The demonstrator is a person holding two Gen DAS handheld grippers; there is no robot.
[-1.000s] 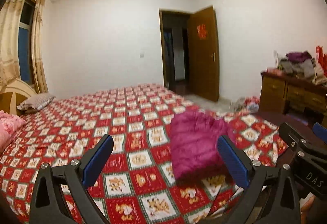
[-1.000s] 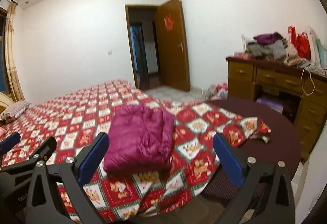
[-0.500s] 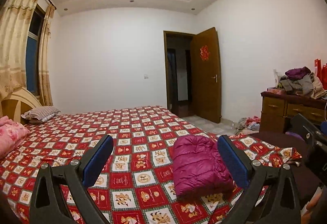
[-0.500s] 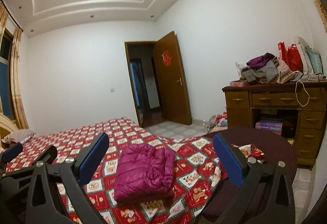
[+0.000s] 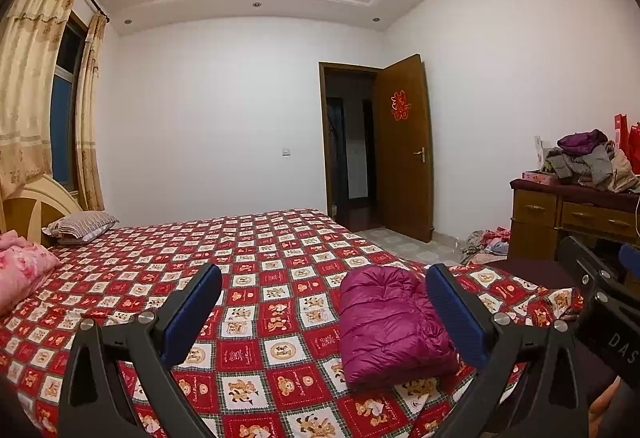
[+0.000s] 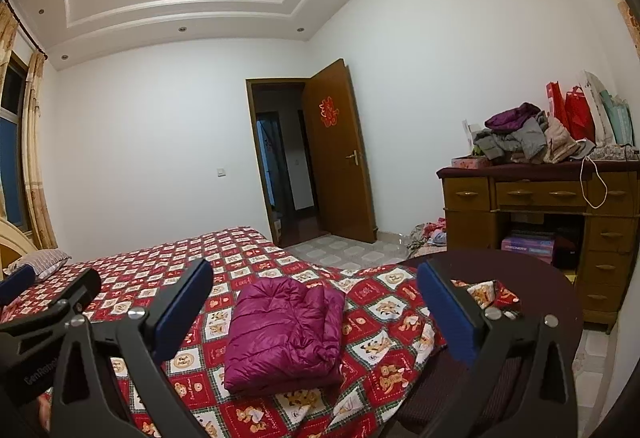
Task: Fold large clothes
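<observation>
1 folded magenta jacket [image 6: 284, 334] on bedspread [image 5: 256, 262], left claw [image 5: 324, 302] released, right claw [image 6: 314, 298] released, both empty

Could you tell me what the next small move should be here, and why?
Probably none on the purple jacket: it already lies folded on the bed, apart from both open grippers. I would turn toward the clothes pile on the dresser.

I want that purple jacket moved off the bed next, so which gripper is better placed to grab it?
Probably the right gripper: the folded purple jacket sits centred between its open jaws, whereas it lies off-centre behind the left gripper's right finger.
</observation>
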